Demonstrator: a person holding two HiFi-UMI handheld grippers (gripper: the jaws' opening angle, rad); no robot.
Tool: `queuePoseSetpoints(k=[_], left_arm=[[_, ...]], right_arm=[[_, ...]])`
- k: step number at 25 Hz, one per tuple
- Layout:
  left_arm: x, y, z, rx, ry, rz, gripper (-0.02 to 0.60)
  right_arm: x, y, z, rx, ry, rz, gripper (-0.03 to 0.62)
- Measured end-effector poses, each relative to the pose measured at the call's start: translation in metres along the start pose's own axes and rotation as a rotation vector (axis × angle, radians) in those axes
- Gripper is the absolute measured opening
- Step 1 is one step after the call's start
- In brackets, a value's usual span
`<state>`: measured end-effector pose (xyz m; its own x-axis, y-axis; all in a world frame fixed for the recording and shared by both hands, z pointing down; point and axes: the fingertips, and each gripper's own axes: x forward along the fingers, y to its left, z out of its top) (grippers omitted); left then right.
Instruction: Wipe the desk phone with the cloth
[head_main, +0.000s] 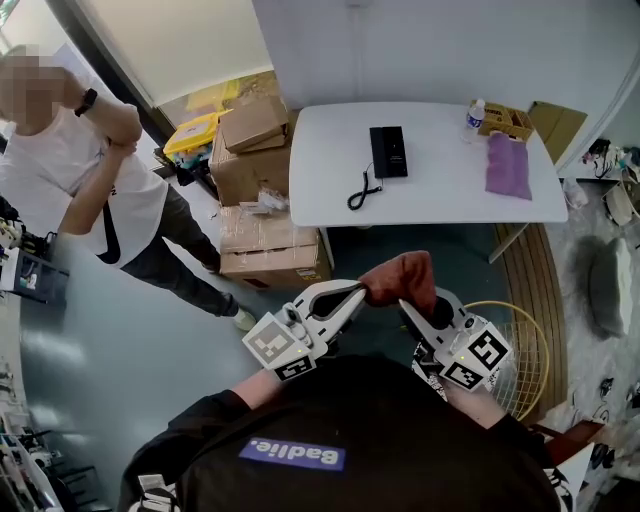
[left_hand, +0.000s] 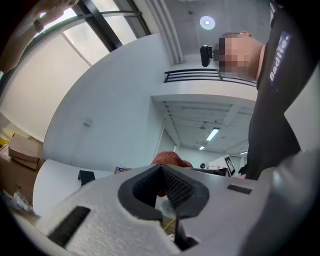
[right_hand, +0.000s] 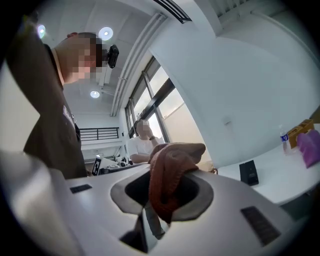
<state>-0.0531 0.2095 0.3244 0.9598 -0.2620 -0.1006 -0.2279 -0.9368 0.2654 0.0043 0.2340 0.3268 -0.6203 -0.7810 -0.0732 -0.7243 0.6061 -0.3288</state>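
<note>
The black desk phone (head_main: 388, 152) lies on the white table (head_main: 330, 205) far ahead, its coiled cord (head_main: 362, 190) trailing toward the front edge. It also shows small in the gripper views as the phone (left_hand: 86, 176) and the phone (right_hand: 248, 172). A red-brown cloth (head_main: 402, 280) is bunched between both grippers, close to my chest and well short of the table. My right gripper (head_main: 405, 303) is shut on the cloth (right_hand: 172, 167), which spills over its jaws. My left gripper (head_main: 360, 291) has its tips together at the cloth's (left_hand: 170, 159) edge.
A purple cloth (head_main: 508, 165), a small bottle (head_main: 475, 115) and an open box (head_main: 505, 122) sit on the table's right end. Cardboard boxes (head_main: 255, 170) are stacked left of the table. A person (head_main: 90, 170) stands at the left. A yellow wire hoop (head_main: 525, 350) is on the floor at right.
</note>
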Motion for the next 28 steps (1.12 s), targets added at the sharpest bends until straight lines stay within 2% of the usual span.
queuePoseSetpoints(k=[12, 20, 28], left_arm=[[0.014, -0.005, -0.004, 0.0, 0.003, 0.01, 0.006], [0.022, -0.011, -0.018, -0.006, 0.005, 0.056, 0.006], [0.024, 0.015, -0.016, 0.0, -0.001, 0.084, 0.006]], right_arm=[[-0.012, -0.009, 0.003, 0.003, -0.008, 0.009, 0.094], [-0.026, -0.023, -0.001, 0.023, -0.004, 0.045, 0.094], [-0.008, -0.039, -0.004, 0.033, 0.003, 0.056, 0.094]])
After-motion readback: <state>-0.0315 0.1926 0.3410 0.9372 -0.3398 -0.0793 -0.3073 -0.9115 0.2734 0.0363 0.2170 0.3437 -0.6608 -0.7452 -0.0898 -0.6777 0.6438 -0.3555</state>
